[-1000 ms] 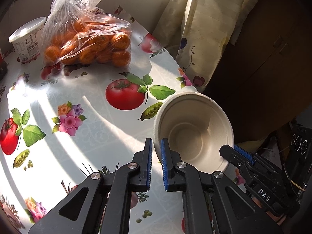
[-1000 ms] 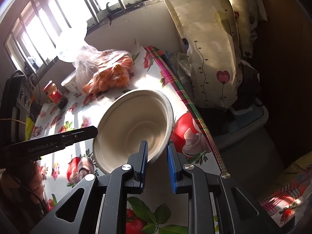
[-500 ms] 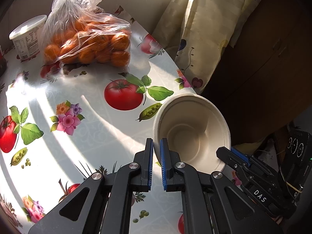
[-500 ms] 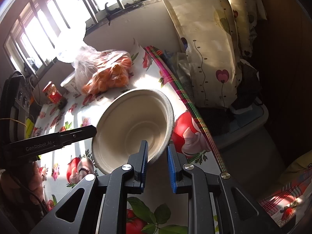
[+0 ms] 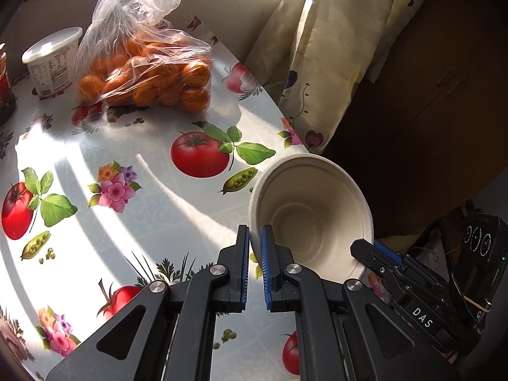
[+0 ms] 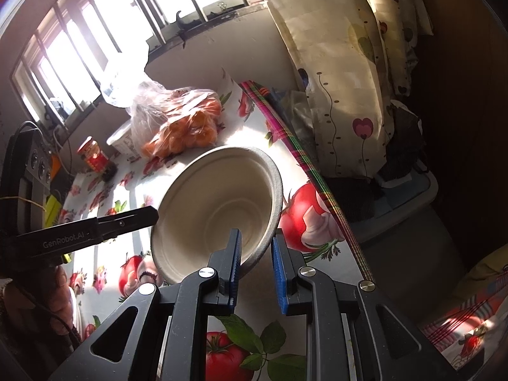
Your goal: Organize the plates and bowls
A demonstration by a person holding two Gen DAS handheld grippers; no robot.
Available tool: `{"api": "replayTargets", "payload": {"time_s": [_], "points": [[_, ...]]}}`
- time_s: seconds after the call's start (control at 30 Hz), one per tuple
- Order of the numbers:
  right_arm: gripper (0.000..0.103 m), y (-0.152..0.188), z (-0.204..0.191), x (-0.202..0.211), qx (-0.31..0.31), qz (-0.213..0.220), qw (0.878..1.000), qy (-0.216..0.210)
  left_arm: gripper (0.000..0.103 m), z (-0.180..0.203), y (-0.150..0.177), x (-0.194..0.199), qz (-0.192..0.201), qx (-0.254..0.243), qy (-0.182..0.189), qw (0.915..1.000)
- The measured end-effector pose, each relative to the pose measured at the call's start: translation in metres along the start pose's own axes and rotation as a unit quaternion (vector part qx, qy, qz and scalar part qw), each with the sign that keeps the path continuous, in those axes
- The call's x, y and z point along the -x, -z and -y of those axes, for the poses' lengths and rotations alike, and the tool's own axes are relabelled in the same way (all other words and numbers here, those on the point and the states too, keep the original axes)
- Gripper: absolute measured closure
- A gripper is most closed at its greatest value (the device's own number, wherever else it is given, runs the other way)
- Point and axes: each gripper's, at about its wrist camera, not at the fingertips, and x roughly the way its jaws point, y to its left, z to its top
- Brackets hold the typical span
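Left gripper [image 5: 254, 250]: jaws pinch bowl [image 5: 312, 219] rim | right gripper [image 6: 255, 258]: jaws have spread, rim loose between them | handover to left apparently complete.

1 paper bowl [image 5: 312, 219], at the table edge [image 5: 273, 108] nearest the curtain [image 5: 320, 47]. 1 clear bag of oranges [image 5: 149, 70], farther along the table from the bowl; fruit inside too bunched to count exactly. 1 white lidded tub [image 5: 52, 60] just beyond the bag. 1 red-label jar [image 6: 93, 158] near the tub. 2 grippers: left gripper [image 5: 254, 247] and right gripper [image 6: 255, 250], both at the bowl's rim.
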Motion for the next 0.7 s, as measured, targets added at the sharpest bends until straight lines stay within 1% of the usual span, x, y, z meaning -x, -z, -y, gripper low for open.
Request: {"api": "replayTargets", "payload": {"time_s": [0.7], "points": [[0.084,0.018,-0.027,0.05,0.006,0.028,1.0,-0.003,0.095,0.014,0.026,0.053,0.031,-0.01,0.011,0.9994]]}}
